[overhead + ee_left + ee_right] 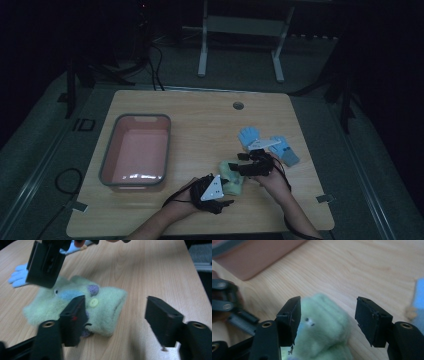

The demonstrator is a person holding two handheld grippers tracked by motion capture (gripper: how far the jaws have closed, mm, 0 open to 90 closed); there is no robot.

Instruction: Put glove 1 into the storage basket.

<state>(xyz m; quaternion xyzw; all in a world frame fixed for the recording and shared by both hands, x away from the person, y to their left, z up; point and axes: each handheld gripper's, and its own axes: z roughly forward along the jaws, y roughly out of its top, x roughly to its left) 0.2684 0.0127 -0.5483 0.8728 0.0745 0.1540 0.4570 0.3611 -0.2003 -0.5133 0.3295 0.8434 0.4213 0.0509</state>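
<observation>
In the high view, a pink bin (136,151) sits at the left of the wooden table (200,120). Lower centre, my left gripper (220,192) meets a pale green felt mitt (232,176), which lies flat on the wood just right of it. My right gripper (240,167) comes at the mitt from the right, and a pair of blue gloves (267,143) lies just beyond it, toward centre right.

In the left gripper view, the mitt (75,307) spreads across centre left, showing a blue patch, a purple bump and a yellow button (94,302). The left gripper (120,320) stands about half open: its left jaw is over the mitt's near edge, its right jaw hangs over bare wood, and the pads press on nothing. One jaw of the right gripper (46,263) hangs over the mitt at upper left, with a blue glove (18,277) behind it at the left edge.

In the right gripper view, the left gripper's body shows blurred at the left edge, and the bin (259,257) fills the upper left corner. The right gripper (328,320) is partly open, straddling the mitt (324,327) at lower centre; the left jaw is against the felt's side and the right jaw stands clear, so no grip is made. A blue glove (419,293) blurs at the right edge.
</observation>
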